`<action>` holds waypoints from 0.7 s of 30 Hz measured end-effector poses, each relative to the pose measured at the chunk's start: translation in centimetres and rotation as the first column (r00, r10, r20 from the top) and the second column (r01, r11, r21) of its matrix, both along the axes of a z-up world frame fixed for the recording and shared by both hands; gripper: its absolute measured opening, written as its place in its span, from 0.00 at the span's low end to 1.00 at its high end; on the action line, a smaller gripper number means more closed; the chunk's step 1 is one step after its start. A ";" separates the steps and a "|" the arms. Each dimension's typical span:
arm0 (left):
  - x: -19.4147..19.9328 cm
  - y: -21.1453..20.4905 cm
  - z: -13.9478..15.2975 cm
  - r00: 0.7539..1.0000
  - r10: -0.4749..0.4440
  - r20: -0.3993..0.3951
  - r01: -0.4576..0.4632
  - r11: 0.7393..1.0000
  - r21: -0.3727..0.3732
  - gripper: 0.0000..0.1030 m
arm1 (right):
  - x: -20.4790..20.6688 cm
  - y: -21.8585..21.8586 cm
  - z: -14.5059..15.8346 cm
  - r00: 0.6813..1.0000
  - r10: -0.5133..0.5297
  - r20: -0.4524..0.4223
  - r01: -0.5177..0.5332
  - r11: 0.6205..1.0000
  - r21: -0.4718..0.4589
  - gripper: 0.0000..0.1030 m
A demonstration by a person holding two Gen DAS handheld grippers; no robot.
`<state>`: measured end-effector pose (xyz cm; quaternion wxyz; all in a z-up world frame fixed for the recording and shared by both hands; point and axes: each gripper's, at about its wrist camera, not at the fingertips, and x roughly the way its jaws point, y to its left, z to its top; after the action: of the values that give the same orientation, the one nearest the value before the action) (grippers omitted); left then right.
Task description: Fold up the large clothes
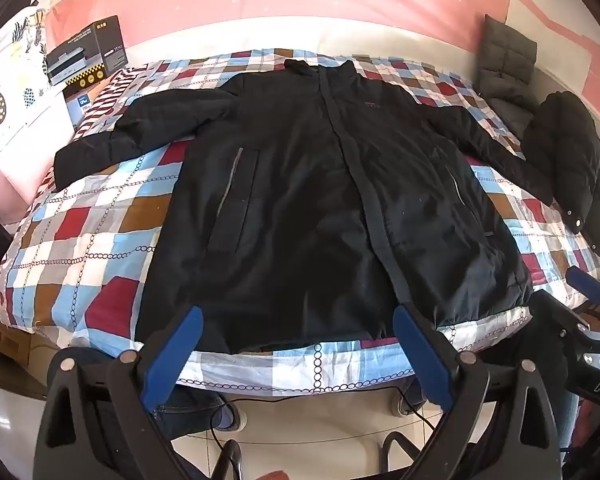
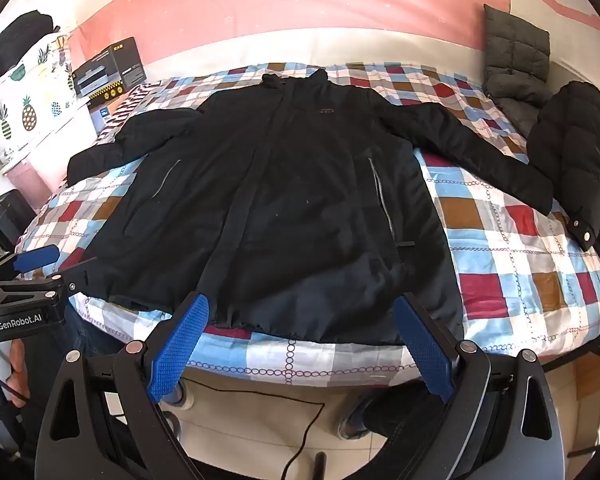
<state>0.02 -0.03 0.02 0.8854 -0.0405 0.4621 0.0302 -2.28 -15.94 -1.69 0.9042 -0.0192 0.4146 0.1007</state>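
Observation:
A large black jacket (image 1: 292, 200) (image 2: 276, 208) lies flat and face up on the checked bedspread (image 1: 80, 232) (image 2: 508, 240), collar at the far side, both sleeves spread out sideways, hem at the near edge. My left gripper (image 1: 298, 314) hovers open above the near hem, with nothing between its blue pads (image 1: 168, 360). In the same way my right gripper (image 2: 302, 304) stands open over the hem, its pads (image 2: 424, 352) apart and empty. The left gripper's body (image 2: 24, 288) shows at the left edge of the right wrist view.
A second black puffy coat (image 1: 572, 168) (image 2: 580, 152) lies at the bed's right edge, a grey quilted garment (image 1: 504, 64) (image 2: 516, 60) behind it. Boxes (image 1: 88, 52) (image 2: 112, 72) and a pineapple-print pillow (image 1: 4, 80) sit at the far left. A cable (image 2: 308, 424) and shoes are on the floor below.

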 end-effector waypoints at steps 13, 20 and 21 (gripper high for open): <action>-0.2 -0.2 -0.1 1.000 -0.007 -0.006 0.007 1.000 0.014 0.95 | -0.1 0.4 0.0 1.000 0.003 0.001 -0.003 1.000 0.003 0.91; -0.3 0.0 -0.2 1.000 -0.006 -0.019 0.006 1.000 0.012 0.95 | -0.1 0.0 -0.1 1.000 0.002 0.002 -0.002 1.000 0.004 0.91; -0.3 0.0 -0.2 1.000 -0.005 -0.018 0.006 1.000 0.015 0.95 | -0.1 0.1 -0.1 1.000 0.002 0.001 -0.002 1.000 0.002 0.91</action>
<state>-0.26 -0.05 -0.21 0.8816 -0.0324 0.4698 0.0315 -2.35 -15.88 -1.81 0.9044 -0.0186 0.4138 0.1020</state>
